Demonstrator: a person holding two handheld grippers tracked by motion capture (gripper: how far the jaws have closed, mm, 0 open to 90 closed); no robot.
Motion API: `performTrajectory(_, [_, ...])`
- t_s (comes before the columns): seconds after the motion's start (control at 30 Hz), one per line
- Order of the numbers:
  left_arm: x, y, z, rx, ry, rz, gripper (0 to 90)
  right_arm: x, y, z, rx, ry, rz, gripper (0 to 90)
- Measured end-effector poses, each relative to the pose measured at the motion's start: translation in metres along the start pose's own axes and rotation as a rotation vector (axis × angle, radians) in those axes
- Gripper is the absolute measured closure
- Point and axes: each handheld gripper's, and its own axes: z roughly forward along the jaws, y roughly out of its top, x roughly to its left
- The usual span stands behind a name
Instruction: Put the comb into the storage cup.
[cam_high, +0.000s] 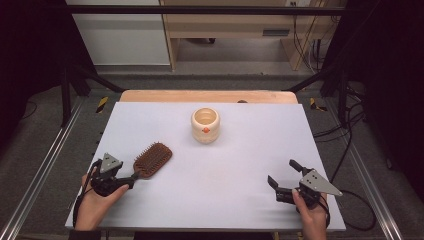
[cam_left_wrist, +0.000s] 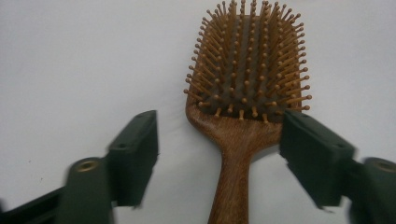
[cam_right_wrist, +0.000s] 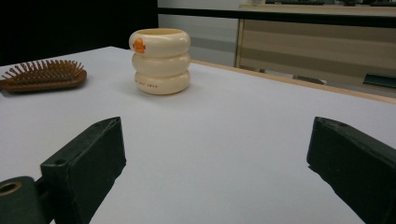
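My left gripper (cam_left_wrist: 219, 154): low and level, jaws apart, astride the handle without pressing.
Hairbrush (cam_left_wrist: 247, 79): flat on table (cam_high: 240, 200), bristles up.
My right gripper (cam_right_wrist: 217, 163): wide open, empty.

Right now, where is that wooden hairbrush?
In the high view the hairbrush lies bristles up on the left of the white table, its handle between the open jaws of the left gripper, left of the cream cup.

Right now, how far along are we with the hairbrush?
Done: hairbrush lies flat on the table, bristles up. In hand: left claw open astride its handle, not gripping. Right claw open and idle. Left: backing the left claw away; the cream cup stands untouched.
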Motion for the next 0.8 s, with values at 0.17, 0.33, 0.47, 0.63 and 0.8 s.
performTrajectory(0.17, [-0.001, -0.001, 0.001, 0.01, -0.006, 0.01, 6.6, 0.001, -0.001, 0.001, 0.008, 0.002, -0.006, 4.5])
performTrajectory(0.33, [-0.002, 0.001, 0.005, 0.033, -0.057, -0.071, 7.3, 0.0, 0.0, 0.002, 0.009, 0.006, -0.007, 4.4])
performTrajectory(0.47, [-0.005, 0.005, 0.008, 0.05, -0.058, -0.067, 7.7, 0.001, 0.001, 0.002, 0.004, 0.014, -0.013, 4.4])
performTrajectory(0.63, [-0.009, 0.016, 0.005, 0.11, -0.024, -0.012, 7.6, 0.004, 0.002, 0.002, -0.002, 0.039, -0.012, 4.2])
performTrajectory(0.8, [-0.005, 0.035, -0.005, 0.122, -0.006, 0.019, 6.6, 0.008, 0.002, 0.005, 0.032, 0.041, -0.052, 4.3])
